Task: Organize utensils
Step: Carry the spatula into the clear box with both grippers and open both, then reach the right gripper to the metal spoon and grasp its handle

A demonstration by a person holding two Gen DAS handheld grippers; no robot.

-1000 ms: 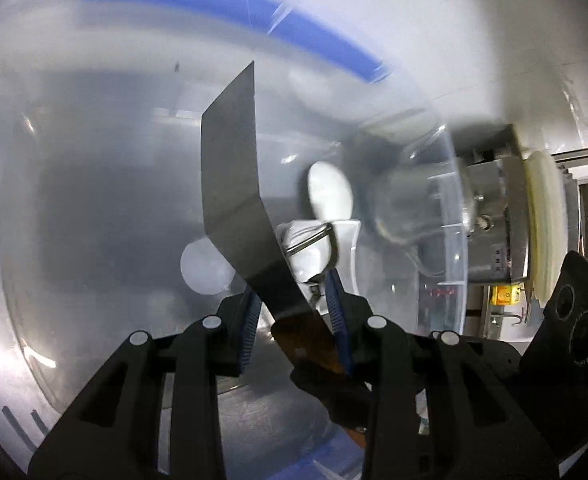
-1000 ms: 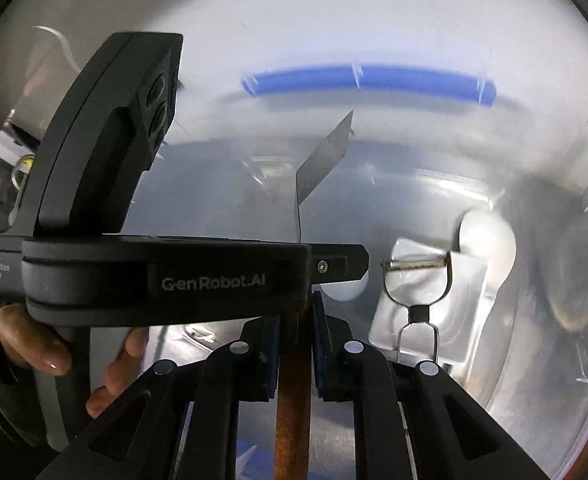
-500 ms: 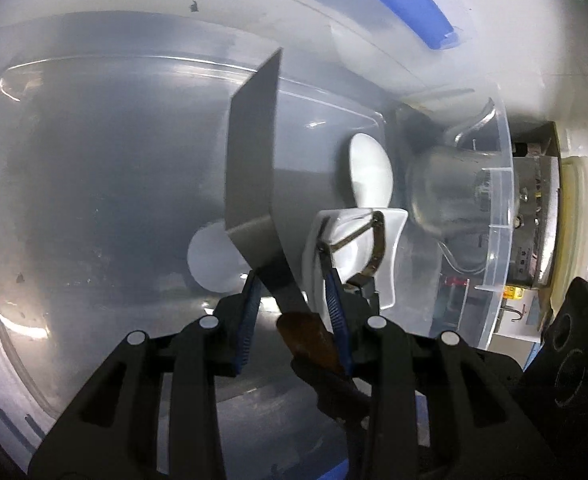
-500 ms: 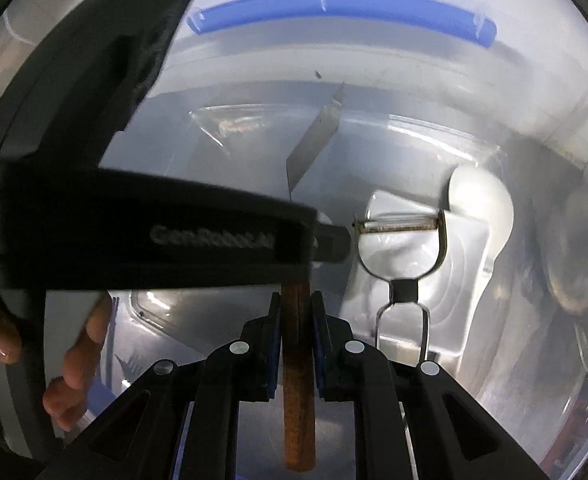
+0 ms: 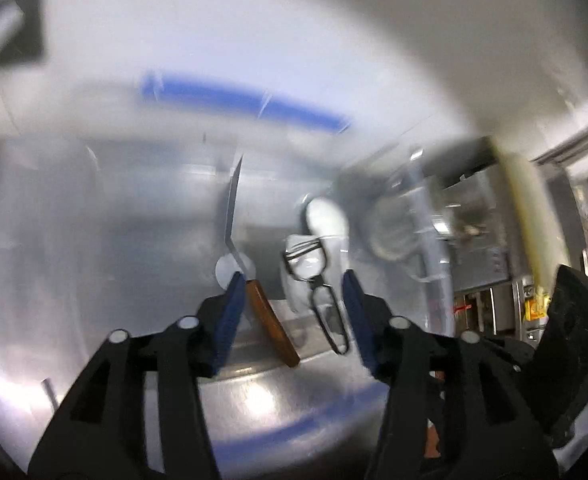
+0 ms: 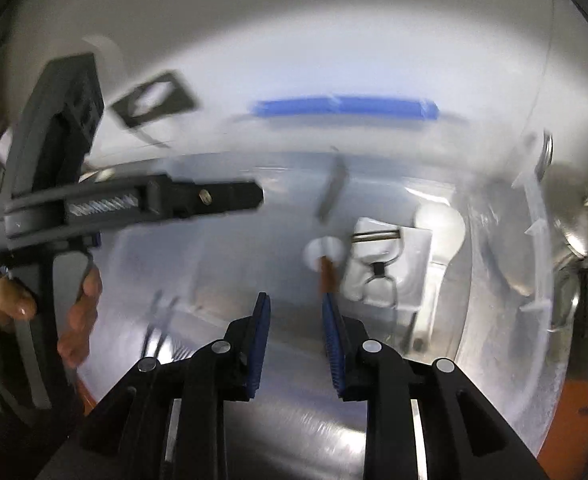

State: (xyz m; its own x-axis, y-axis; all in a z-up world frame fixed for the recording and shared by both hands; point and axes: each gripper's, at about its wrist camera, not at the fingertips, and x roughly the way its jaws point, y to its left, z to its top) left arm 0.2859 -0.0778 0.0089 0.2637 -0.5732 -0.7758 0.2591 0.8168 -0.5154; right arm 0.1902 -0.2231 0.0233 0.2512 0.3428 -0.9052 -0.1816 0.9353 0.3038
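Observation:
A spatula with a grey metal blade (image 5: 232, 204) and a brown wooden handle (image 5: 272, 324) lies inside a clear plastic bin (image 5: 94, 240) with a blue handle (image 5: 246, 100). A metal peeler (image 5: 314, 276) rests on a white dish beside it. My left gripper (image 5: 290, 316) is open above the bin, its jaws on either side of the spatula handle and the peeler without gripping them. My right gripper (image 6: 296, 340) is open and empty, just short of the spatula handle (image 6: 327, 276). The peeler (image 6: 378, 256) also shows in the right wrist view. Both views are blurred.
A white spoon (image 5: 328, 216) lies by the peeler's dish. A glass jar (image 5: 394, 228) stands at the bin's right side. The left gripper's body (image 6: 94, 208) and the hand holding it fill the left of the right wrist view. Forks (image 6: 162, 328) lie near the bin.
Both grippers opened and let go of the spatula, which now rests in the bin. Both grippers pulled back and upward from the bin.

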